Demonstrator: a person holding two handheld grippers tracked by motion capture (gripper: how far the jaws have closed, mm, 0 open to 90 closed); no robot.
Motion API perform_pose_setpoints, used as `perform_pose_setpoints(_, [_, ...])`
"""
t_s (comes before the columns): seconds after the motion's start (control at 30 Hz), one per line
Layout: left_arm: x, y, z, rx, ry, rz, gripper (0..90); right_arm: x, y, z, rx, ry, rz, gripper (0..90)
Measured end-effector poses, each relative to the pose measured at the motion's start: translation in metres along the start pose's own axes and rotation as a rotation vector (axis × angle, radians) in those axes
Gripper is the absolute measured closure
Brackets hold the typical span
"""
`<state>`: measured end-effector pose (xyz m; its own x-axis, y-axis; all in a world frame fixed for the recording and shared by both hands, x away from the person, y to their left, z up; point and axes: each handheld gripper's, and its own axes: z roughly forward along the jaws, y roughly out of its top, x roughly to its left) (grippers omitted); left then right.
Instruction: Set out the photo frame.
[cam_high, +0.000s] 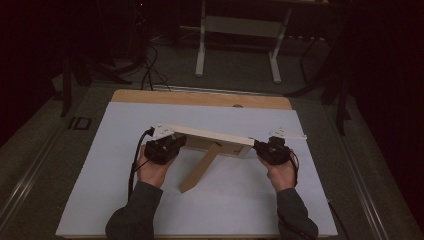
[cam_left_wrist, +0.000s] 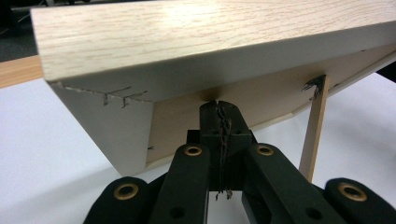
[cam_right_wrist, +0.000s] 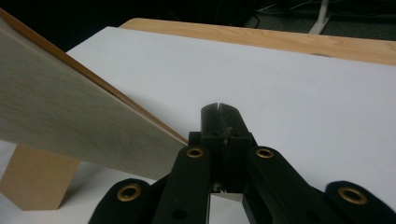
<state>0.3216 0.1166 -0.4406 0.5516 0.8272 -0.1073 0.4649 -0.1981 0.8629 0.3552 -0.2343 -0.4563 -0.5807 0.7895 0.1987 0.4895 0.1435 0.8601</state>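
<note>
No readable writing or brand on anything. A light wood-grain picture frame (cam_high: 210, 136) stands on the white sheet (cam_high: 150, 200) near the middle of the table (cam_high: 200, 98), back side toward the person, leaning on its flat tan prop leg (cam_high: 200, 170), whose foot rests on the sheet.

Left gripper (cam_high: 161, 148) sits at the frame's left end. In the left gripper view its black jaws are pressed together, toothed inner faces meeting, tips up against the frame's brown backing board (cam_left_wrist: 243, 105); whether they pinch any edge of it cannot be told. Frame's top face shows pale oak-look laminate; the side is plain off-white with chipped, cracked corner seams. The thin leg (cam_left_wrist: 315, 128) drops at right.

Right gripper (cam_high: 272, 150) sits at the frame's right end. Its jaws are also closed together, and the frame's corner meets them low at the left; a real grip cannot be confirmed. Brass-coloured rivets (cam_right_wrist: 194, 152) on the matte black arms.

Table edge is bare light wood beyond the sheet.
</note>
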Motion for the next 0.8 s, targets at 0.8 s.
perform_pose_setpoints(0.8, [-0.014,0.011,0.013,0.019,-0.014,0.036,89.9,0.006,0.001,-0.003,-0.006,0.037,-0.010,89.9])
